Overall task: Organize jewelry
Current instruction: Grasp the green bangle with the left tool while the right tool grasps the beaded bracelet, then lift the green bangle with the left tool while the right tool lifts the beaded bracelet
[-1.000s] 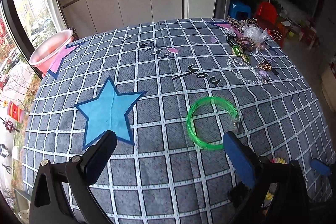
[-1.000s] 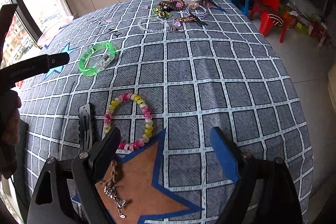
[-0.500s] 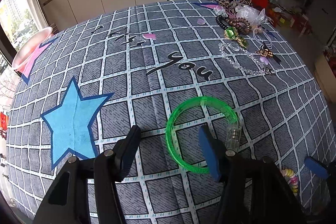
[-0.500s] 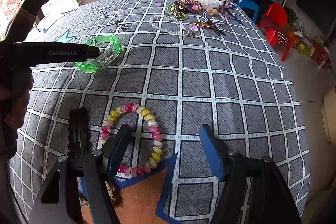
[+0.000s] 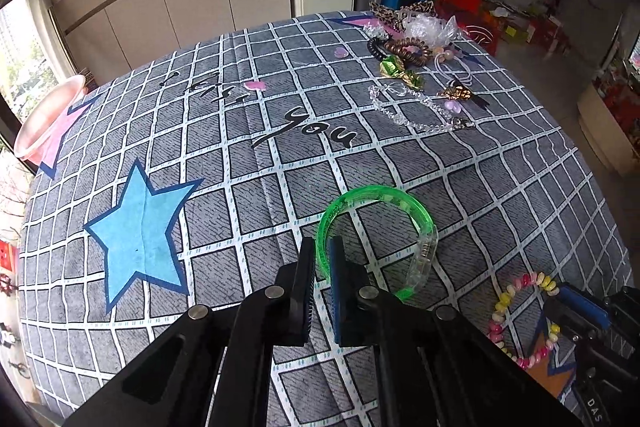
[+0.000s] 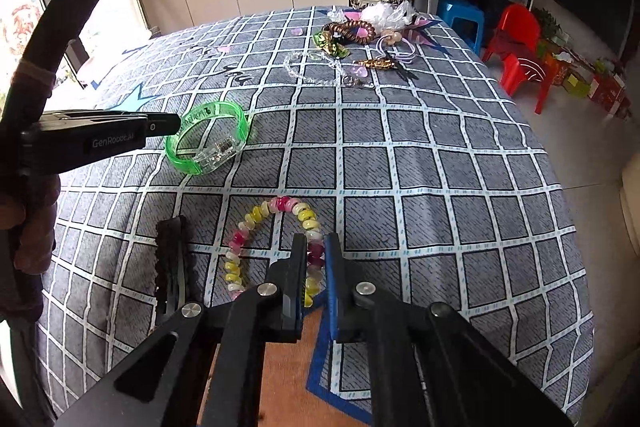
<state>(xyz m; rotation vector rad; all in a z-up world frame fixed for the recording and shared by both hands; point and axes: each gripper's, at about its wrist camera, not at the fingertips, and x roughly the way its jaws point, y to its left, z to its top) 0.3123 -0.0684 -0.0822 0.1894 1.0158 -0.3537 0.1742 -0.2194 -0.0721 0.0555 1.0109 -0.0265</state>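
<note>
My left gripper (image 5: 321,259) is shut on the near-left rim of the green translucent bangle (image 5: 384,199), which rests on the checked tablecloth (image 5: 224,163). The bangle (image 6: 212,135) and the left gripper (image 6: 170,125) also show in the right wrist view. My right gripper (image 6: 316,255) is shut on the right side of the pink-and-yellow bead bracelet (image 6: 244,239). The bracelet (image 5: 524,283) also shows in the left wrist view, at the lower right.
A black hair clip (image 6: 170,259) lies left of the bead bracelet. A heap of jewelry and hair ties (image 5: 412,55) and a clear bead chain (image 5: 416,107) lie at the far right. A pink bowl (image 5: 48,123) stands at the far left edge.
Both grippers have come forward and closed: the left onto the green bangle's rim, the right onto the bead bracelet. Both were open a second ago.
</note>
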